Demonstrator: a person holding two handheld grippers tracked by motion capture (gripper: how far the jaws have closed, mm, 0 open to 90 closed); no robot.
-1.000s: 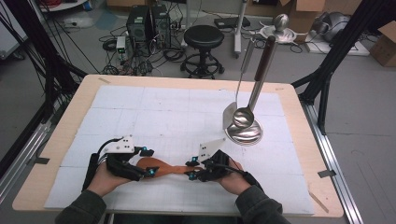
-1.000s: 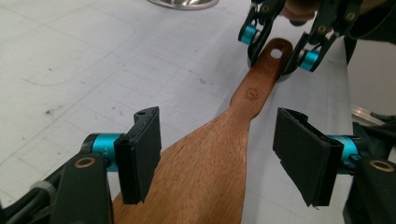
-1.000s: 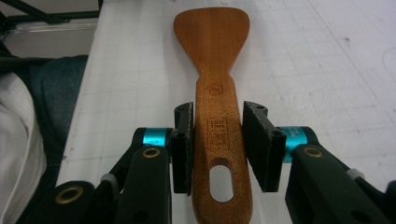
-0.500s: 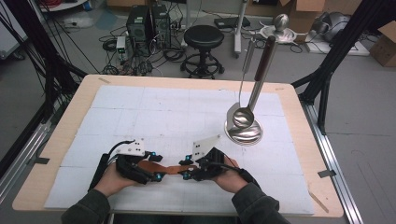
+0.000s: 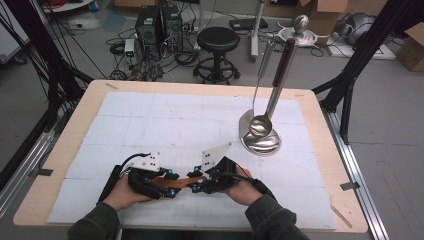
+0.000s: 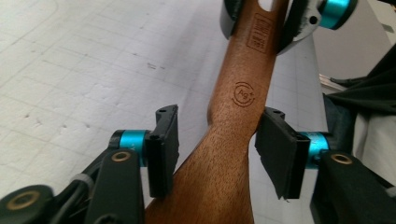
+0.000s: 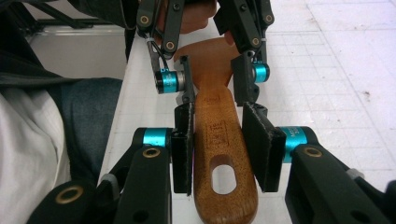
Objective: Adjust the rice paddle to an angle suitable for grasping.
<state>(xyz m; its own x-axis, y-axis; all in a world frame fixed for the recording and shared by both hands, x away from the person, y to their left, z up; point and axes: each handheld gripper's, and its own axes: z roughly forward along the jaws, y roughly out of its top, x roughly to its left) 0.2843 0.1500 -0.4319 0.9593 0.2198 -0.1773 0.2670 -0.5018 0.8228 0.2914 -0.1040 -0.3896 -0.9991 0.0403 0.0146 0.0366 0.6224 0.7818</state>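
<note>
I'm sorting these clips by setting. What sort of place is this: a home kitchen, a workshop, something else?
Most likely a lab or recording room, not a kitchen: the table stands inside a black metal frame, computer towers and loose cables sit on the floor behind, with cardboard boxes nearby.

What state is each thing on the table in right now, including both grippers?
wooden spatula: held off the table between the two grippers.
right gripper: shut on the handle end, by the hole.
left gripper: jaws just closing around the wider part, gaps at both pads.
ladle: upright in the steel stand.
</note>
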